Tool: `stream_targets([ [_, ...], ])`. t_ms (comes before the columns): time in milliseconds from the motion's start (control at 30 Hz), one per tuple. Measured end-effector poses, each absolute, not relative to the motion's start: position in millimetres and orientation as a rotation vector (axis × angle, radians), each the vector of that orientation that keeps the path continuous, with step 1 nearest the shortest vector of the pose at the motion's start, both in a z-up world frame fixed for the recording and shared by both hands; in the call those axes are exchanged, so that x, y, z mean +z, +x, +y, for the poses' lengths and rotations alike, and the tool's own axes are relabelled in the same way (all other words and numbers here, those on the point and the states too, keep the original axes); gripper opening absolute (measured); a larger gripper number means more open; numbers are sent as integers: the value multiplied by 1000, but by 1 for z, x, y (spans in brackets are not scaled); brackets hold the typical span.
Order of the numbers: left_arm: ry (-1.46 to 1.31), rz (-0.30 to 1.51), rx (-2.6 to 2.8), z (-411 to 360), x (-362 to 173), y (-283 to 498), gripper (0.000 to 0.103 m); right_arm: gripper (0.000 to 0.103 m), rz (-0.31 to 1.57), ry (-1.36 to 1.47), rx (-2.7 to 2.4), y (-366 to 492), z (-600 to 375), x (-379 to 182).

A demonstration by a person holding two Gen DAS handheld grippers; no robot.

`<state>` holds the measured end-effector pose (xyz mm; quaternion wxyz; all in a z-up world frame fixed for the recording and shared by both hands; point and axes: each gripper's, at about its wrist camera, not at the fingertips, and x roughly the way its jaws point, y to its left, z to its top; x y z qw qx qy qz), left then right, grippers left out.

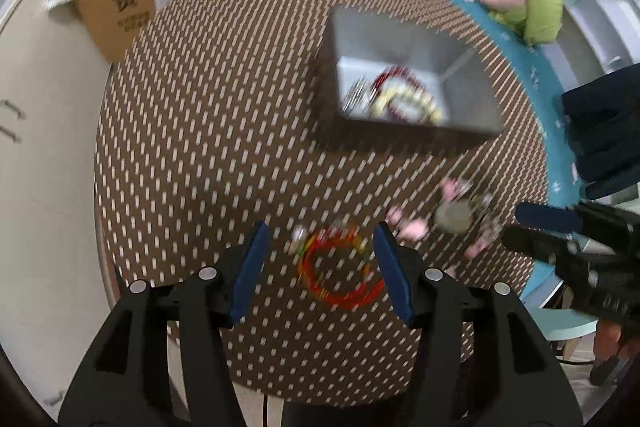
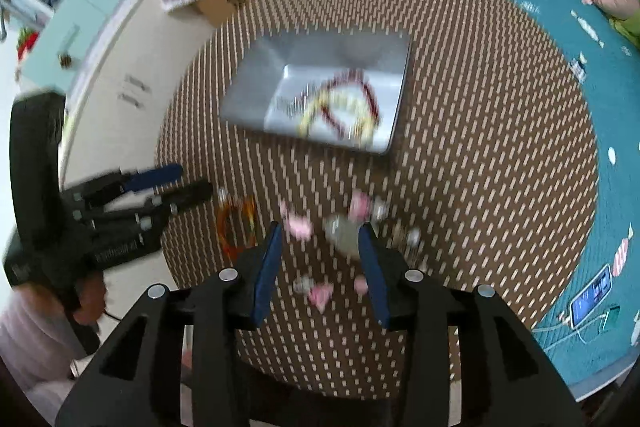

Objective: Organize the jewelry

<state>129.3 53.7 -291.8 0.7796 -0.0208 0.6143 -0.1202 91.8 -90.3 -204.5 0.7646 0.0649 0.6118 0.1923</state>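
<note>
Lying on the round brown table with pale dashes [image 1: 208, 131], a red and orange beaded bracelet [image 1: 340, 273] is framed by the spread, empty jaws of the left gripper [image 1: 322, 247]. Pink and silver trinkets [image 2: 316, 227] are scattered under the right gripper [image 2: 320, 239], whose jaws are likewise parted around nothing. Farther off, a grey rectangular box [image 2: 256, 87] is seen holding dark red and pale yellow beaded strands [image 2: 344, 103].

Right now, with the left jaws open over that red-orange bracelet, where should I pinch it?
Pinch the red-orange bracelet across one side of its ring, probably the left arc, coming straight down. It lies flat on the round table, so the left gripper needs one finger inside the loop and one outside.
</note>
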Motion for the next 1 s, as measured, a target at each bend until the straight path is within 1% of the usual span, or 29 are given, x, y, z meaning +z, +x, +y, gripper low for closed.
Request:
stream_targets([
  [167, -38, 1379, -232, 53, -313, 112, 56, 37, 1382, 91, 470, 69, -77, -229],
  [300, -41, 1431, -173, 53, -331, 108, 55, 37, 1366, 35, 477, 63, -70, -240],
  [333, -44, 1441, -163, 54, -334, 109, 53, 37, 1363, 19, 488, 61, -66, -243],
  [433, 8, 1428, -135, 50, -334, 105, 44, 37, 1351, -31, 507, 57, -57, -249],
  [467, 39, 1430, -120, 48, -334, 103, 39, 37, 1343, -46, 513, 56, -54, -249],
  [533, 72, 1427, -107, 44, -333, 103, 29, 33, 1329, -81, 522, 54, -48, -251],
  [600, 74, 1426, -102, 46, -332, 100, 9, 25, 1312, -104, 534, 51, -42, -254],
  [633, 64, 1432, -99, 47, -331, 101, 6, 22, 1311, -119, 534, 51, -39, -257],
  [667, 49, 1440, -95, 49, -330, 101, 6, 16, 1323, -128, 536, 53, -37, -261],
  [700, 34, 1444, -90, 52, -330, 100, 5, 14, 1308, -141, 534, 53, -36, -261],
  [867, 9, 1437, -96, 65, -324, 94, 3, 13, 1333, -93, 532, 60, -38, -264],
  [1000, -20, 1402, -125, 71, -306, 96, 3, 13, 1345, -32, 510, 70, -51, -259],
])
